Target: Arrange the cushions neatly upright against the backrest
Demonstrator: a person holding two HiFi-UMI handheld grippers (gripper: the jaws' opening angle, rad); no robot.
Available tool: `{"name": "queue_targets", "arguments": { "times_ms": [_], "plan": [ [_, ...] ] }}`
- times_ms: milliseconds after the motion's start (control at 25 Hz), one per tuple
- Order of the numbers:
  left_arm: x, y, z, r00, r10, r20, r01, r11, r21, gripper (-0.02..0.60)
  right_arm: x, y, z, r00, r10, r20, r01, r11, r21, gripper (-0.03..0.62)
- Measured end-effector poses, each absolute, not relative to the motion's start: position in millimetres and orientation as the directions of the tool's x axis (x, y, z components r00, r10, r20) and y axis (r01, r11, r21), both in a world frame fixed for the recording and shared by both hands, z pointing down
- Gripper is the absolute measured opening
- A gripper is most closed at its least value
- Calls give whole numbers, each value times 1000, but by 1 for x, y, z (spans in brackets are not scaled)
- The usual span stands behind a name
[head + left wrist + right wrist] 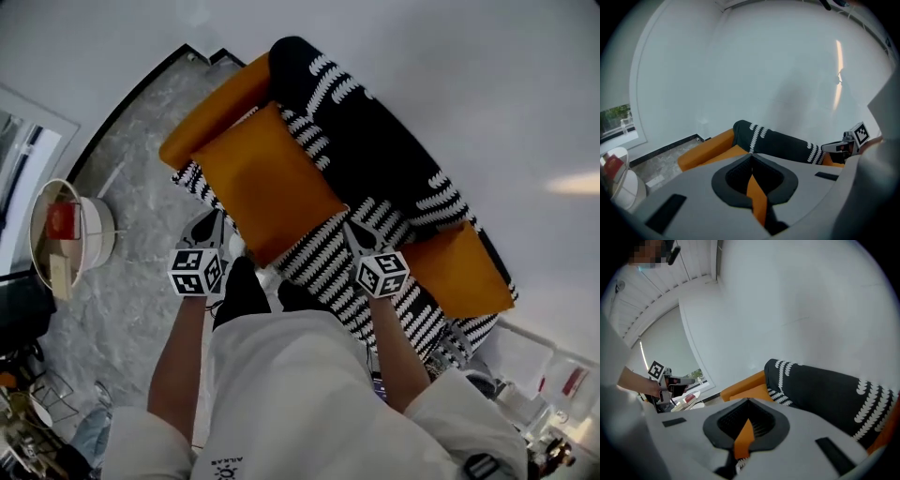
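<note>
step: stand cushion up | left gripper (217, 223) + right gripper (355, 236): both clenched on near corners of large orange square fabric cushion (267, 183) | cushion: flat over seat front edge of black-and-white patterned sofa (384, 164), short of backrest | you: lift both corners evenly, tip it upright, press flush.

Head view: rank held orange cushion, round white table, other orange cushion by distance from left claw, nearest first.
1. Held orange cushion: gripped by the left claw, over the sofa seat.
2. Round white table: on floor, at left.
3. Other orange cushion: sofa's right end.
</note>
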State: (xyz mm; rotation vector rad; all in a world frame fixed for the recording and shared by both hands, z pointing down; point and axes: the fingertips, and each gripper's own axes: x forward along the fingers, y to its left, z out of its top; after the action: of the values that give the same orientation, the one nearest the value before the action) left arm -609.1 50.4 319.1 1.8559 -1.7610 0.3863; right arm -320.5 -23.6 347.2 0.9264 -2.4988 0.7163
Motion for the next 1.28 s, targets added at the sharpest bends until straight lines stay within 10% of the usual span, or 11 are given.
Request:
{"name": "queue_targets", "arguments": {
  "times_ms": [600, 1280],
  "plan": [
    [-621, -155, 361, 508, -582, 635, -839, -501, 213, 18, -330, -62, 396, -343, -722, 601, -925, 150, -349, 23],
    [-639, -291, 496, 468, -441, 766, -791, -596, 140, 18, -298, -83, 506, -117, -697, 708, -941, -151, -304, 25]
  ]
}}
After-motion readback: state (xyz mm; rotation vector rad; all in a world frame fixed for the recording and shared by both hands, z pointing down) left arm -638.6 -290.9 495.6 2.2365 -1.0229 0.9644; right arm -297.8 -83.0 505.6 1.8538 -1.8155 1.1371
